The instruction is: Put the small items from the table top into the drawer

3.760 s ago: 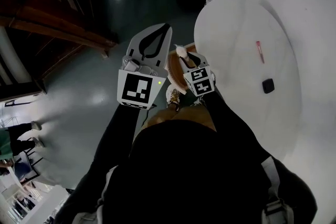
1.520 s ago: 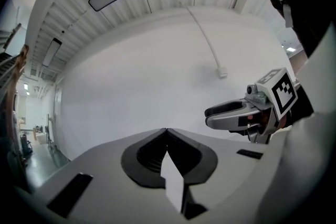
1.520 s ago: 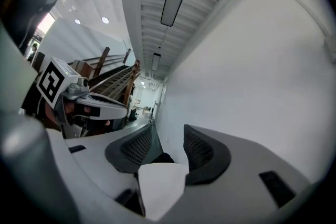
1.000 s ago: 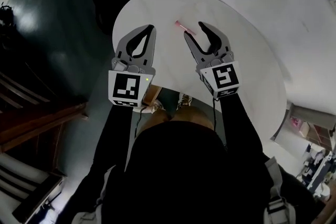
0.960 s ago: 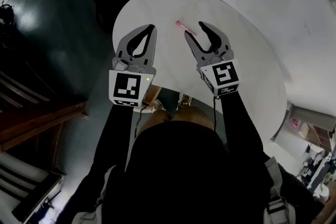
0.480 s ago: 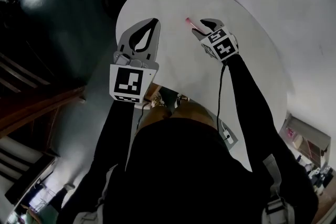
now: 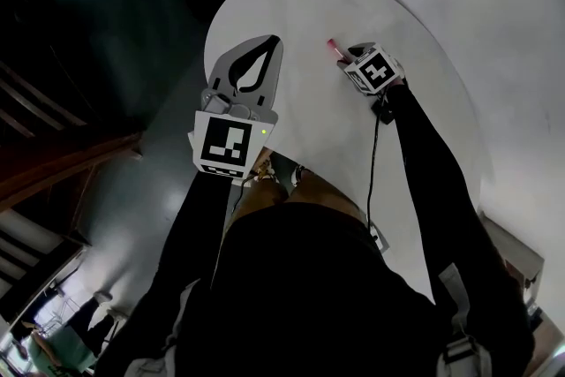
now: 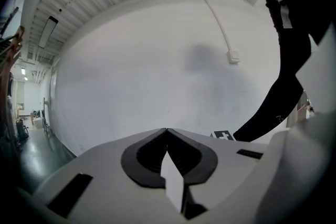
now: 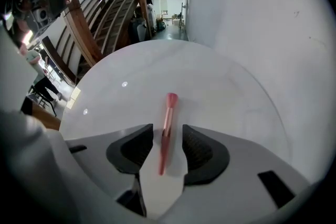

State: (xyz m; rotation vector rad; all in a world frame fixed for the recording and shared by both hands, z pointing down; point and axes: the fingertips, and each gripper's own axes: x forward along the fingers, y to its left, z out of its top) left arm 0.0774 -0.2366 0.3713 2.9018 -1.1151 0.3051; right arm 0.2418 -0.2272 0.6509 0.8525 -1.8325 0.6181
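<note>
Over on the round white table (image 7: 300,4), what's the right gripper (image 7: 344,56) up to? Looks like it's parked on something pink. (benchrat)

Yep, that's a slim pink brush (image 9: 167,131), lying flat on the bare table top. The right gripper points steeply down at it with one jaw on each side of the handle. Its jaws have just been closing in a bit, but the right gripper view shows a gap on both sides, so the pads aren't pressing on it. It's open around the brush, not clamping it. The fluffy end sticks out past the fingertips. (toolshed_amy)

Ok cool. And the left gripper (image 8: 167,130)? (benchrat)

It hangs in the air by the table's edge on the person's left, well apart from the brush, pointing roughly level at the white wall (image 8: 147,60). Its jaws are together, tips touching. Its own view catches the person's dark right sleeve (image 8: 283,97) reaching across on the right. (toolshed_amy)

Anything else around? (benchrat)

A black cable (image 7: 371,163) runs from the right gripper back along that sleeve. The right gripper view shows a wooden staircase (image 9: 113,13) beyond the table, and the head view has dark glossy floor (image 7: 106,31) off to the left. (toolshed_amy)
</note>
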